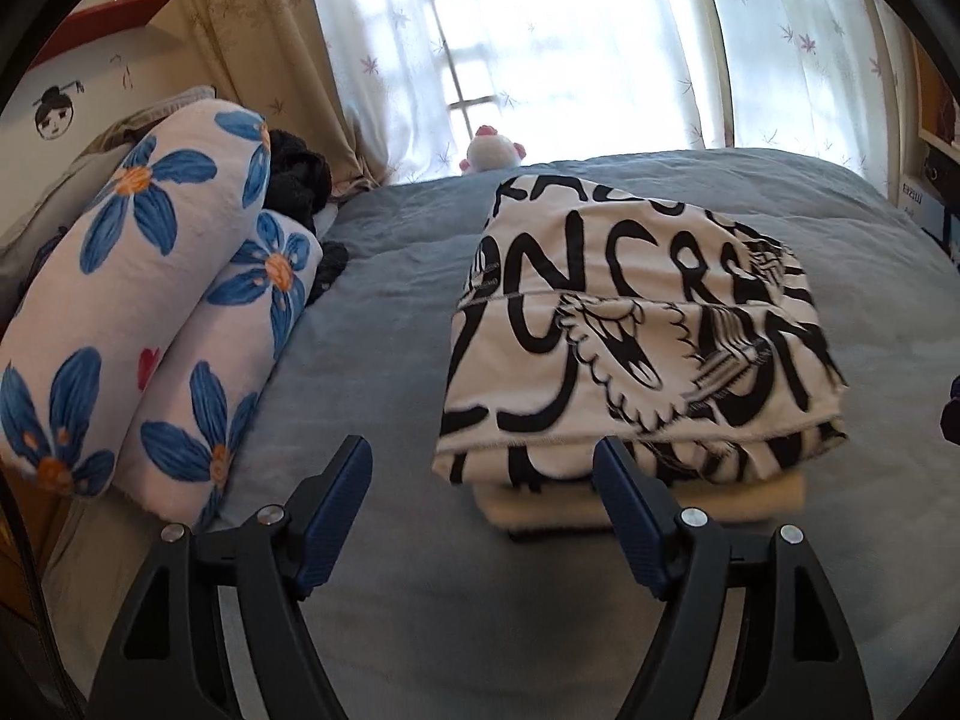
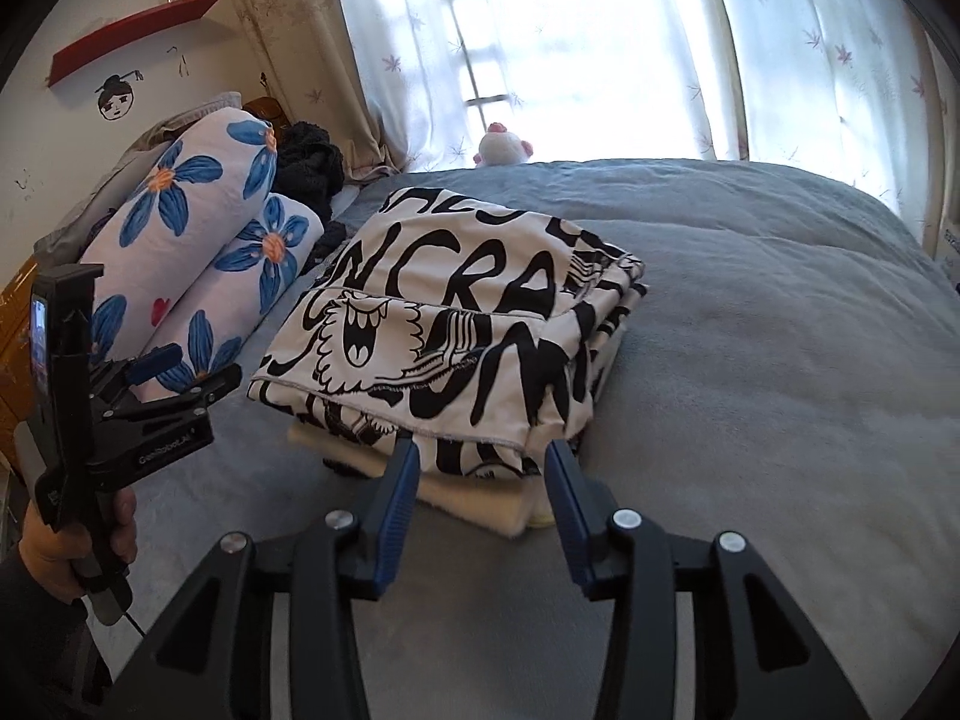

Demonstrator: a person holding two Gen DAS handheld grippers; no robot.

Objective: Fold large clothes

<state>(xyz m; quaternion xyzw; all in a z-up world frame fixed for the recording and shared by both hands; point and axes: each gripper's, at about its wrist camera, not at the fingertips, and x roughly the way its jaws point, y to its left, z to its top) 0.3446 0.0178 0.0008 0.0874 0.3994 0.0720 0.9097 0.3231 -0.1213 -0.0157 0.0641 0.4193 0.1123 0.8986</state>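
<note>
White printed garment (image 2: pixel 456 324) lies folded just beyond both grippers' open jaws.

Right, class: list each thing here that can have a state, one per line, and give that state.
Black-and-white printed garment: folded, lying on top of a stack.
Cream garment: folded, under the printed one.
Left tongs: open, holding nothing.
Right tongs: open, at the stack's near edge, gripping nothing.
Floral bedding: rolled, leaning at the bed's left.
Curtains: drawn, backlit.
</note>
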